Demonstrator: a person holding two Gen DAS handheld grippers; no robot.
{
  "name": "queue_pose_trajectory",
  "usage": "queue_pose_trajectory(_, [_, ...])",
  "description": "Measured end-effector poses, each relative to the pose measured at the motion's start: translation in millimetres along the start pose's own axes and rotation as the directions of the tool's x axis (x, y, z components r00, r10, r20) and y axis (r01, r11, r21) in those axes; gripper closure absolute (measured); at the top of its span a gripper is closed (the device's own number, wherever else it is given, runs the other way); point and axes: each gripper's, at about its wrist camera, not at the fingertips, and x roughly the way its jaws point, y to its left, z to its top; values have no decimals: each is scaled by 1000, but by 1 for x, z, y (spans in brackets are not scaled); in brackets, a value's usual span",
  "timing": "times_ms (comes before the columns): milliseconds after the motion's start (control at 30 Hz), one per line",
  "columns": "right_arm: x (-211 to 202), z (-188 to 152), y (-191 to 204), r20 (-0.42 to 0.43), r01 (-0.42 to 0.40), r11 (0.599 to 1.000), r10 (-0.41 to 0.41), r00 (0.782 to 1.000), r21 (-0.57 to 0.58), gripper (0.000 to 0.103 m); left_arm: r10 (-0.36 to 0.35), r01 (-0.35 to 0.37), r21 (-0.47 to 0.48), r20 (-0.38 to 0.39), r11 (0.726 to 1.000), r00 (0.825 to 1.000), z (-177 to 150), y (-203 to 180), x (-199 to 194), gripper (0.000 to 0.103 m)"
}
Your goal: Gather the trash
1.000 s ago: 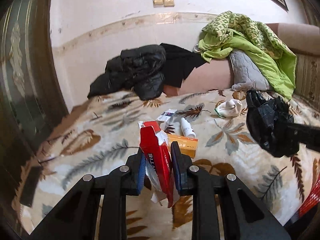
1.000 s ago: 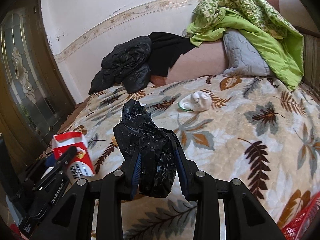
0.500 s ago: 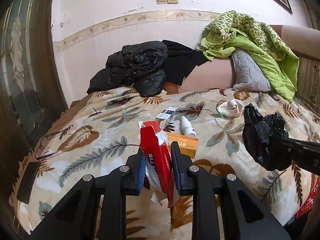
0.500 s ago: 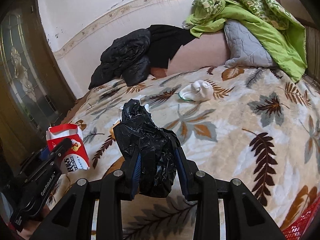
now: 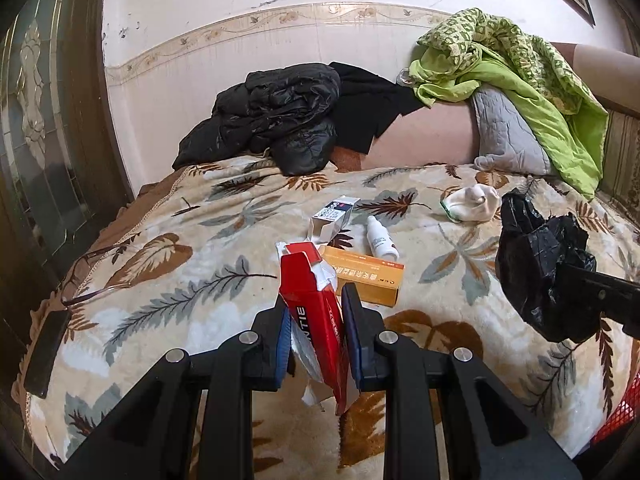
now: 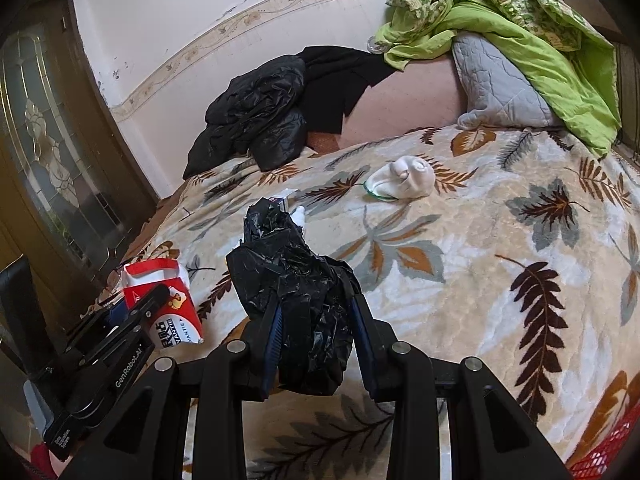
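Note:
My left gripper (image 5: 314,312) is shut on a torn red and white carton (image 5: 310,300) and holds it above the leaf-patterned bed cover (image 5: 160,280). The carton also shows in the right wrist view (image 6: 168,304). My right gripper (image 6: 314,316) is shut on a crumpled black plastic bag (image 6: 296,292), which also shows at the right of the left wrist view (image 5: 540,268). On the cover lie an orange box (image 5: 366,276), a small white bottle (image 5: 380,238), a small grey and white box (image 5: 334,218) and a white balled sock (image 5: 472,202).
A black jacket (image 5: 272,116), a grey pillow (image 5: 508,132) and a green quilt (image 5: 520,64) are piled at the bed's far end. A dark phone (image 5: 46,356) lies at the left edge. A red mesh basket (image 6: 608,452) shows at lower right. A glass door (image 6: 48,152) is left.
Both grippers have pulled back from the bed and tilted, so more of the cover and the near edge shows. The grips on the carton and the bag are unchanged.

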Motion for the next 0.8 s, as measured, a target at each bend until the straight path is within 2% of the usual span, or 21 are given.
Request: queue_pose_trajectory(800, [2, -1, 0, -14, 9, 1000, -9, 1000, -11, 67, -20, 20, -9, -1, 1000, 1000, 2, -3, 3, 80])
